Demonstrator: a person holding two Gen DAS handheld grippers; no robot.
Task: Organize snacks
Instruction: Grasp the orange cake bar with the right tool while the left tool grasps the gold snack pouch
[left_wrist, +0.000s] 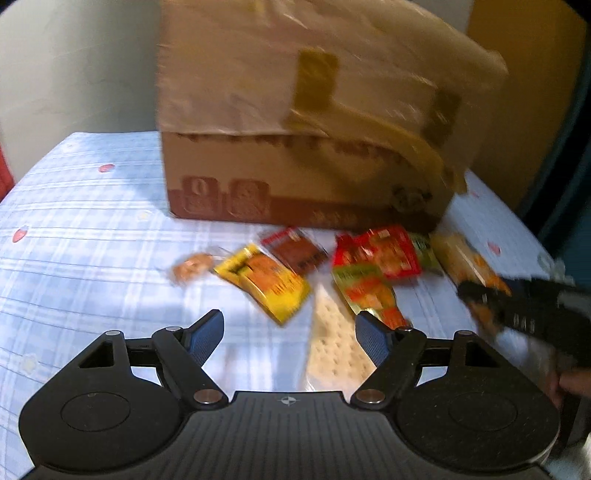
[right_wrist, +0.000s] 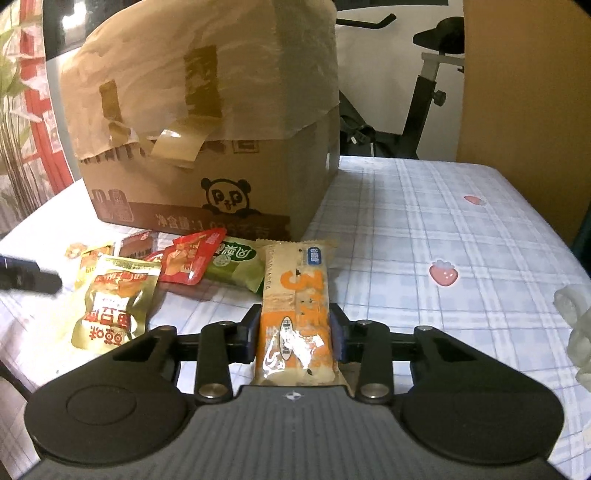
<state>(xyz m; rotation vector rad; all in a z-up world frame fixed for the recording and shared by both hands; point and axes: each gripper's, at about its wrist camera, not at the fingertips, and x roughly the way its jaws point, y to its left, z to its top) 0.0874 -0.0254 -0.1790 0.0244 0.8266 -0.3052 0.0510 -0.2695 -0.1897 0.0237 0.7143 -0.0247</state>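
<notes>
Left gripper (left_wrist: 290, 334) hangs wide open and empty over a clear cracker pack (left_wrist: 338, 354), with loose packets (left_wrist: 264, 282) scattered before the box (left_wrist: 306, 122) on the table (left_wrist: 81, 229). Right view: right gripper (right_wrist: 294, 334) pinches an orange biscuit pack (right_wrist: 294, 314) mid-length, level and pointing at the box; light, crinkly, likely brittle inside, so squeeze gently.

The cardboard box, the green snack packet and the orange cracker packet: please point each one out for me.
cardboard box (right_wrist: 207, 184), right wrist view, on its front wall beside the panda print.
green snack packet (right_wrist: 236, 264), right wrist view, on its printed face.
orange cracker packet (right_wrist: 295, 295), right wrist view, on its middle, just above the fingers.
</notes>
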